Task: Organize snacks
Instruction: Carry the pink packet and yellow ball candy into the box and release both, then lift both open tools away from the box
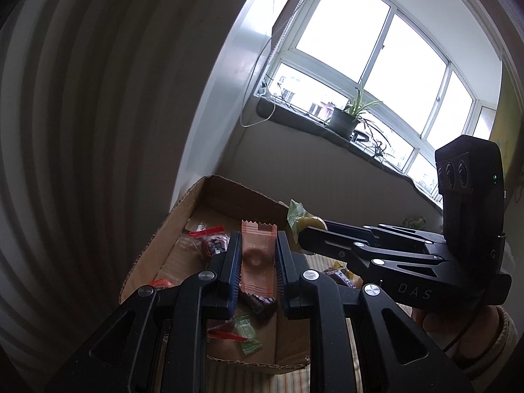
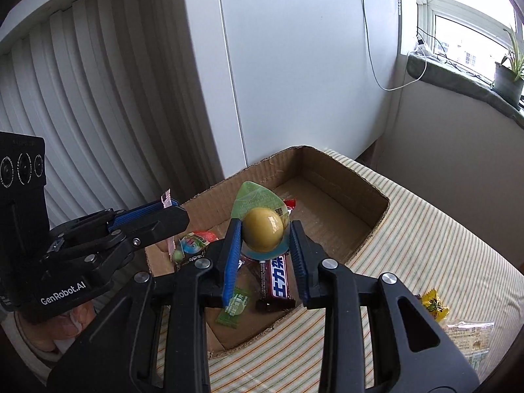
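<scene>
Black left gripper point(image 1: 255, 262), jaws clamped on a thin, crinkly orange sachet point(image 1: 257, 258), hangs over the cardboard box point(image 1: 196, 203). From the right wrist, the right gripper point(image 2: 265, 245) pinches a light, slippery jelly cup point(image 2: 262, 229) at its rim above the box.

Two wrist fisheyes, close above one shared cardboard box point(image 2: 340, 177) (facing downward).

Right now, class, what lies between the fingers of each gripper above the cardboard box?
The left gripper pinches a pink wafer packet, seen in the left wrist view. The right gripper holds a yellow jelly cup, seen in the right wrist view.
</scene>
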`<state>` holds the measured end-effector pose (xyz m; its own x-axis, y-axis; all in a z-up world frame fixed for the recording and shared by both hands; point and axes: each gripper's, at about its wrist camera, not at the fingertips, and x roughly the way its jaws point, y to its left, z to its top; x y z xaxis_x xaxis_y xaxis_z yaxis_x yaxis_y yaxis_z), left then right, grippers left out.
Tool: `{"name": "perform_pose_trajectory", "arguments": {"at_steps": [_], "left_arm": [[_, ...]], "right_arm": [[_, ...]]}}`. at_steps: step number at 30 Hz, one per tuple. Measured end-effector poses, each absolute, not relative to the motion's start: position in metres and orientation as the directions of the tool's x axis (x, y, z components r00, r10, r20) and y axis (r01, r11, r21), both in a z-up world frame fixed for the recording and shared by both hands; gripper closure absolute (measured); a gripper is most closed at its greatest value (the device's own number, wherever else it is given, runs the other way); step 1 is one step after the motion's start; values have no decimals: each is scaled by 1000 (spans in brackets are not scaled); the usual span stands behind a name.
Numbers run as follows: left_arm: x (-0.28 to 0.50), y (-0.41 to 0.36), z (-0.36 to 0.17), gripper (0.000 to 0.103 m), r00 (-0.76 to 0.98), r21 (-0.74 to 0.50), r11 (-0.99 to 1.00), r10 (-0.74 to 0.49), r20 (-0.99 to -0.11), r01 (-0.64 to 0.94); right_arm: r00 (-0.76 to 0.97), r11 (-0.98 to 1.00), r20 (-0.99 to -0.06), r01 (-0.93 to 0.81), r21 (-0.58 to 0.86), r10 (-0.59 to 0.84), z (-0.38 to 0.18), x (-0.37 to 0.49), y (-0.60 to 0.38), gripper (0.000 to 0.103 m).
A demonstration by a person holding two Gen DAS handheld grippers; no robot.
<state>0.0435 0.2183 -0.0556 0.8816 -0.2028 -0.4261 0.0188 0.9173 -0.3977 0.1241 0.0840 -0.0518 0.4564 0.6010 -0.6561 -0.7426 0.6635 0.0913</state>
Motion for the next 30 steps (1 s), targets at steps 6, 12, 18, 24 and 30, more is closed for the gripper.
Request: {"name": "perform_pose_trajectory", "arguments": {"at_steps": [6, 12, 18, 24, 30], "left_arm": [[47, 224, -63, 71, 876, -383, 922, -143, -461, -51], [41, 225, -62, 30, 889, -375, 922, -89, -450, -98], [37, 226, -58, 30, 891, -381, 918, -80, -446, -109], [34, 220, -51, 30, 893, -359, 927, -65, -446, -112], [39, 199, -45, 30, 888, -318, 943, -66, -455, -93]], "right_arm": [[429, 649, -687, -756, 81, 586, -73, 130, 91, 59], [434, 672, -685, -732, 110, 585, -82, 130, 75, 52], [442, 670, -670, -733, 113, 596, -79, 123, 73, 52], [444, 664, -649, -737, 128, 618, -75, 118, 67, 52], [467, 683, -624, -715, 150, 626, -71, 119, 41, 52]]}}
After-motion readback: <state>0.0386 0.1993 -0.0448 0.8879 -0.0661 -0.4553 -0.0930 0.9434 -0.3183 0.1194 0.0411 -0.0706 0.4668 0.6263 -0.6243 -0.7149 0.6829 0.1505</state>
